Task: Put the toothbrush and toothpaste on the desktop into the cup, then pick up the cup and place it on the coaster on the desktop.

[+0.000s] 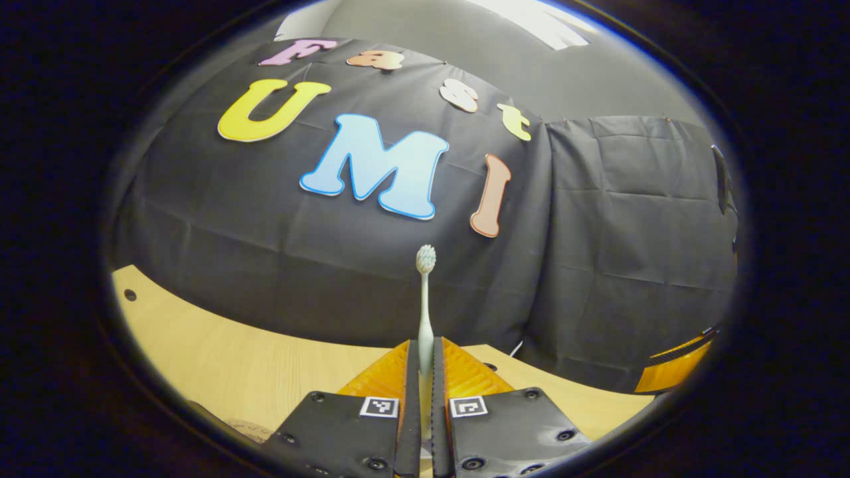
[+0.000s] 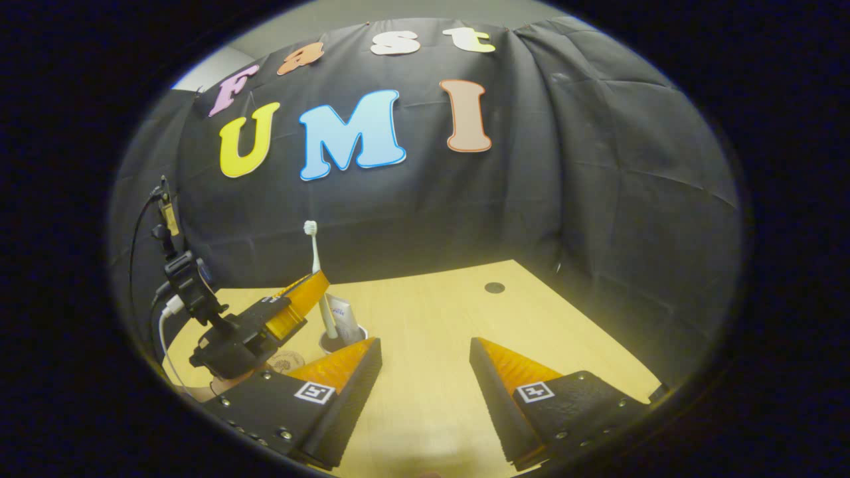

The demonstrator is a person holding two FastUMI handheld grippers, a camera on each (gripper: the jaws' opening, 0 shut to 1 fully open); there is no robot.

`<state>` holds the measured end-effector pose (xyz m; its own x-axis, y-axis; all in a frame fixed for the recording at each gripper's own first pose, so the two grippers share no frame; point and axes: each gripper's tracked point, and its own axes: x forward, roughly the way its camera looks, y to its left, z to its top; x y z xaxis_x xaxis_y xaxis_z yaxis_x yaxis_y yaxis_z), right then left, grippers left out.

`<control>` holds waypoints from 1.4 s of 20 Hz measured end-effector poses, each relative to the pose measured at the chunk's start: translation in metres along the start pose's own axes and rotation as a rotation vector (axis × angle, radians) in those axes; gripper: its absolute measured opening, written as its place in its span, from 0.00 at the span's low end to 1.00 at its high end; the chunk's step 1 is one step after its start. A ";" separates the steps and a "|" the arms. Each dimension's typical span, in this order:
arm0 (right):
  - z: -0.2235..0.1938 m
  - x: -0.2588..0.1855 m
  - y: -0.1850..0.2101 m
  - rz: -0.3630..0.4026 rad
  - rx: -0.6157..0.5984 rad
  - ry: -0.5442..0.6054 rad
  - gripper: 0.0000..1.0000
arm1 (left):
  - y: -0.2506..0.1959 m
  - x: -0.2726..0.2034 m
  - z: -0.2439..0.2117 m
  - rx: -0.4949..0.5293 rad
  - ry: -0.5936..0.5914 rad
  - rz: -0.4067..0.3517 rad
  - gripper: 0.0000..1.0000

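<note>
In the left gripper view, the left hand-held gripper (image 1: 425, 372) is closed tight on the toothbrush (image 1: 425, 299), both ribbed fingers pressing its slim, pale handle, and the brush stands upright with its small bristled head at the top. Under it lies the counter (image 1: 252, 358), a smooth light wood surface with a faint grain. In the right gripper view, the same left gripper appears farther off at the left side, holding the toothbrush (image 2: 315, 255) over the cup (image 2: 342, 340), a small round cup with a dark rim; the lower end of the handle reaches down into the cup. Inside the cup the toothpaste (image 2: 342, 317) already stands, a flat white tube leaning slightly. Just beside the cup, on the counter (image 2: 451, 318), lies the coaster (image 2: 287, 362), a thin round disc of brownish colour (partly hidden behind a finger). The right hand-held gripper (image 2: 425, 358) is wide open and holds nothing, its wedge-shaped fingers apart above the counter.
</note>
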<state>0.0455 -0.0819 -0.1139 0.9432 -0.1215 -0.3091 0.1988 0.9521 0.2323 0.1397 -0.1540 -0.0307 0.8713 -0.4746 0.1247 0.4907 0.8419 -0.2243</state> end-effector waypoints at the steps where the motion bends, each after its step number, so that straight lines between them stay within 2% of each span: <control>1: -0.003 0.001 -0.002 -0.002 0.002 0.009 0.84 | -0.001 -0.002 -0.001 0.013 -0.015 -0.005 0.12; 3: -0.004 0.001 -0.002 -0.003 0.000 0.019 0.84 | -0.004 -0.001 -0.003 0.046 -0.038 -0.005 0.12; 5: -0.007 0.002 -0.002 0.002 -0.001 0.029 0.84 | -0.006 -0.003 -0.003 0.048 -0.050 -0.022 0.17; 7: -0.008 0.002 0.000 0.011 0.004 0.036 0.84 | -0.008 -0.005 -0.002 0.046 -0.057 -0.024 0.16; 8: -0.007 0.002 0.002 0.016 0.007 0.036 0.84 | -0.011 -0.006 -0.002 0.040 -0.058 -0.038 0.31; 10: -0.006 0.002 0.006 0.023 0.005 0.036 0.84 | -0.016 -0.008 -0.002 0.051 -0.045 -0.053 0.46; 12: -0.006 0.001 0.008 0.028 -0.003 0.035 0.84 | -0.018 -0.010 -0.001 0.067 -0.034 -0.059 0.58; 14: -0.005 0.001 0.013 0.033 -0.007 0.033 0.84 | -0.018 -0.015 0.001 0.068 -0.025 -0.059 0.66; 16: -0.003 0.000 0.018 0.038 -0.009 0.030 0.84 | -0.016 -0.022 0.005 0.065 -0.017 -0.055 0.71; 19: 0.002 -0.001 0.028 0.040 -0.007 0.027 0.84 | -0.013 -0.038 0.012 0.065 0.002 -0.056 0.72; 22: 0.007 0.000 0.041 0.046 -0.005 0.032 0.84 | -0.007 -0.053 0.020 0.068 0.030 -0.040 0.77; 23: 0.006 0.002 0.045 0.048 -0.004 0.041 0.84 | -0.005 -0.058 0.024 0.067 0.038 -0.031 0.77; 25: 0.003 0.007 0.056 0.073 0.010 0.079 0.84 | 0.000 -0.072 0.033 0.076 0.059 0.001 0.87; 28: -0.009 0.016 0.062 0.083 -0.010 0.147 0.84 | 0.005 -0.090 0.045 0.074 0.077 0.041 0.87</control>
<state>0.0703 -0.0219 -0.1126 0.9070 -0.0002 -0.4212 0.1180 0.9601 0.2535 0.0642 -0.0953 0.0004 0.8895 -0.4551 0.0412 0.4556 0.8764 -0.1557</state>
